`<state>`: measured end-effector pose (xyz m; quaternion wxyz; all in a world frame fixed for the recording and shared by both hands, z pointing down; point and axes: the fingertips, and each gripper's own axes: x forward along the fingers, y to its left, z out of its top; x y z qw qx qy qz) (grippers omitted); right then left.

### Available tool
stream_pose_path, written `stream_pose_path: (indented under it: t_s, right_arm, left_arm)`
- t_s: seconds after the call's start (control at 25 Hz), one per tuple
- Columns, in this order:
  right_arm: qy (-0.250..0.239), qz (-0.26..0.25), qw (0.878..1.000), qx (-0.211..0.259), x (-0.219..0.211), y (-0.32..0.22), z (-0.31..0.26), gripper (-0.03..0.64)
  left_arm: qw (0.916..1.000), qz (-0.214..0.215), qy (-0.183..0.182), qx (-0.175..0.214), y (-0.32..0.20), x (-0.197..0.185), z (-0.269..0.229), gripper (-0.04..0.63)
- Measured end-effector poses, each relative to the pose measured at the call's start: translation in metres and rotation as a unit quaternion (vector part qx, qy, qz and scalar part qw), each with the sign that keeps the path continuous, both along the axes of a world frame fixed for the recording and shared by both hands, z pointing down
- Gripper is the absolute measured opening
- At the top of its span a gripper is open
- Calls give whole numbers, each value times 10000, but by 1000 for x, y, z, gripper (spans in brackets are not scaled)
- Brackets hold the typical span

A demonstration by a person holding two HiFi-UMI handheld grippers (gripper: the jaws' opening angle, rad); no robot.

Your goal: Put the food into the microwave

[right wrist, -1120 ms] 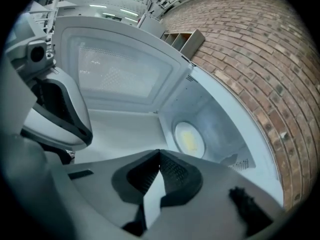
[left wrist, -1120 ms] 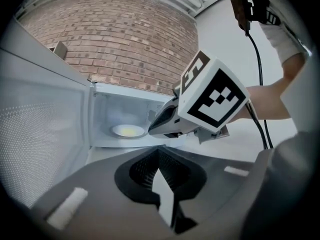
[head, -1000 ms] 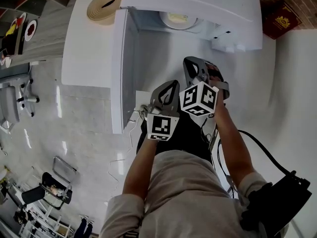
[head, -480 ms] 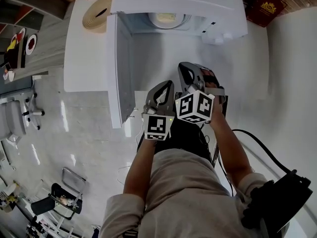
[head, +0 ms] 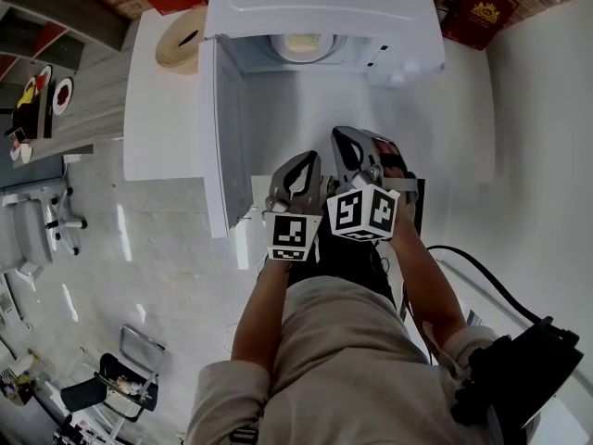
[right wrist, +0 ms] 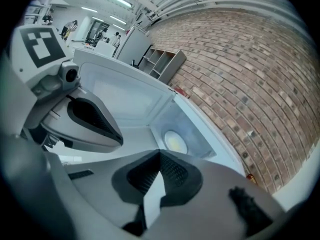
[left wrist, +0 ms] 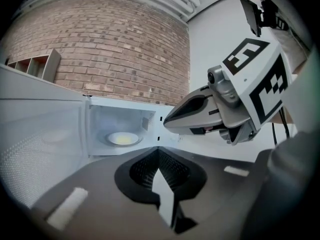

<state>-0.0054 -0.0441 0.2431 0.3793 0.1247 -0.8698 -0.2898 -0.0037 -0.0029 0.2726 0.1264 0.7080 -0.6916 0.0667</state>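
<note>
I find the left gripper [left wrist: 158, 150] and right gripper [right wrist: 160, 154] side by side, each with jaws closed on nothing. Ahead of them the microwave [head: 315, 7] stands with its door [head: 222, 137] open. The plate of food [left wrist: 122, 139] sits inside, pale, possibly yellowish.

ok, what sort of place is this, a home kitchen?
Probably not; more likely a lab or workshop hall. The open microwave sits on a plain white table by a brick wall, with ceiling strip lights and an office chair nearby.
</note>
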Motion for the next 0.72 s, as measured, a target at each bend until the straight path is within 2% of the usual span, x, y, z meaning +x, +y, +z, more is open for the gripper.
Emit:
stream_pose_path:
  t_s: [0.2,0.72]
  right_arm:
    - [-96,51,9999,-44,6,0,-7,9]
    - [-151,-11,9999,-68,14,-5,-9,9]
  left_arm:
    - [9999,12,-99,30,-6,-2,-8,8]
    - [10000,-22,-72,5,-14,5,-10,8]
